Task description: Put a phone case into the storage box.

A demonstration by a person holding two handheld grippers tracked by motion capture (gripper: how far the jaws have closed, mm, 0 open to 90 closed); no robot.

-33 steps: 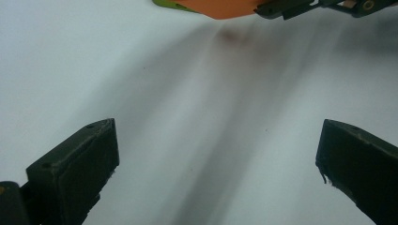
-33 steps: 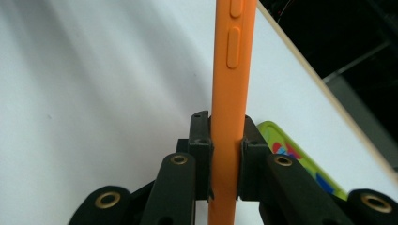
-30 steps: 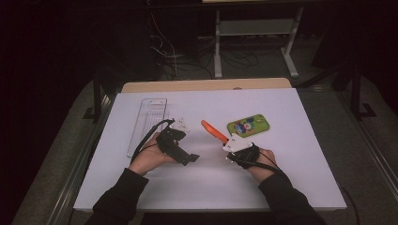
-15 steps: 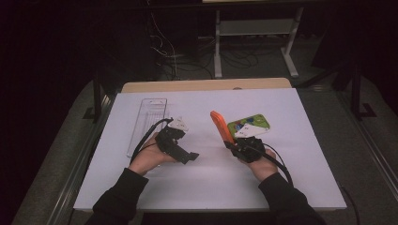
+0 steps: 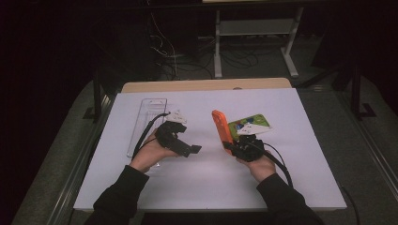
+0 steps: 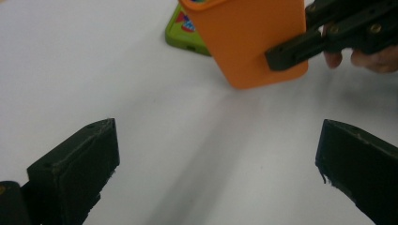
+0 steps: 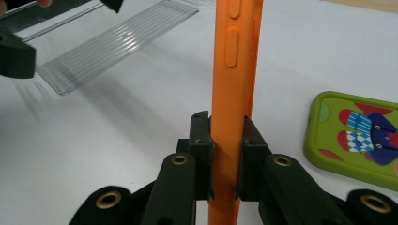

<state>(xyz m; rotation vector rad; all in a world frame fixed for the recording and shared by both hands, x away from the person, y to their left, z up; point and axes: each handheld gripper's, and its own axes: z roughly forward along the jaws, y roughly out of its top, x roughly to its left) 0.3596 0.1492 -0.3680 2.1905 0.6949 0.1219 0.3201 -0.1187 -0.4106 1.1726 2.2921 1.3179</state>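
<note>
The orange phone case (image 7: 233, 89) is a slim, smooth shell standing on edge above the white table (image 5: 300, 187), clamped in the right tool (image 7: 227, 140) beside a green patterned case (image 7: 356, 136). The right gripper view reveals its raised side buttons; the left gripper view shows its broad plain back, with the left tool (image 6: 218, 173) gaping wide and holding nothing.

Dark room, lit white desk

The desk (image 5: 300, 187) carries a white sheet, brightly lit from above, with a strip of pale wood (image 5: 206, 86) showing along its far edge. It sits on a grey surround (image 5: 371, 187) with metal rails (image 5: 70, 187) down both sides. Beyond it the room falls into near blackness. A grey metal stand (image 5: 256, 28) with 2 legs and a low shelf rises at the back. Loose cables (image 5: 164, 47) trail over the dark floor to its left. A black frame foot (image 5: 361, 110) stands at the right.
</note>
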